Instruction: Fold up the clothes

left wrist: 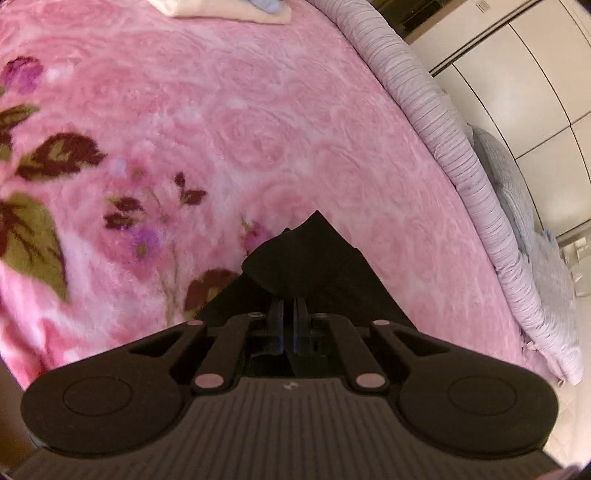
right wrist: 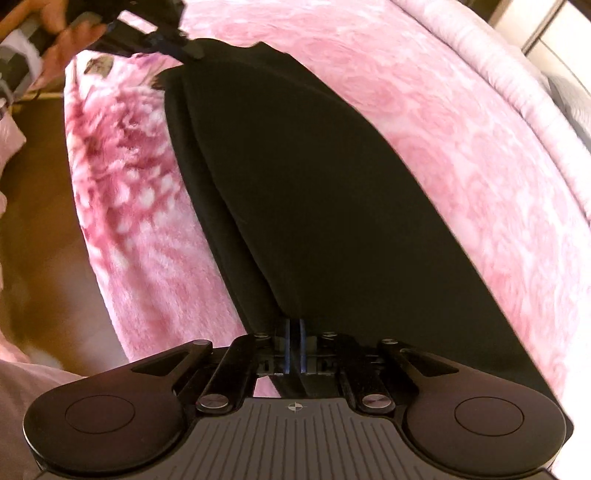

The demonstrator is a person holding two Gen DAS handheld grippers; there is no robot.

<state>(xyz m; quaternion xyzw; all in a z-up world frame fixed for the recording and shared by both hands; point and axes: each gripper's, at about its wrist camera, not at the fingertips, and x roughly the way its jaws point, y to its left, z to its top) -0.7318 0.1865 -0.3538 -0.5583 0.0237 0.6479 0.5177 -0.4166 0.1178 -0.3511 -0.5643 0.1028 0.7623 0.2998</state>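
While your left gripper [left wrist: 290,308] is clenched on a peaked corner of the black garment [left wrist: 314,258], your right gripper [right wrist: 294,334] is pinched tight on the near end of the same garment [right wrist: 314,206]. In the right wrist view the cloth runs away from your right jaws as a long dark band across the bed, up to where your left gripper [right wrist: 184,46] nips its far corner, with your hand [right wrist: 61,29] around the handle at the top left.

Under the garment you have a plush pink blanket [left wrist: 258,122], embossed with rose swirls and printed with dark red and olive leaves [left wrist: 59,157] and small purple flowers on the left. At its far edge sits a folded cream cloth [left wrist: 229,11] with something pale blue on it. Along the blanket's right edge runs a striped lilac bedding roll [left wrist: 454,147], and just beyond it a pale blue quilted piece [left wrist: 513,184]. Past the bed stand cream cabinet doors [left wrist: 535,74]. On the left of the right wrist view, brown floor [right wrist: 40,184] shows beside the bed.
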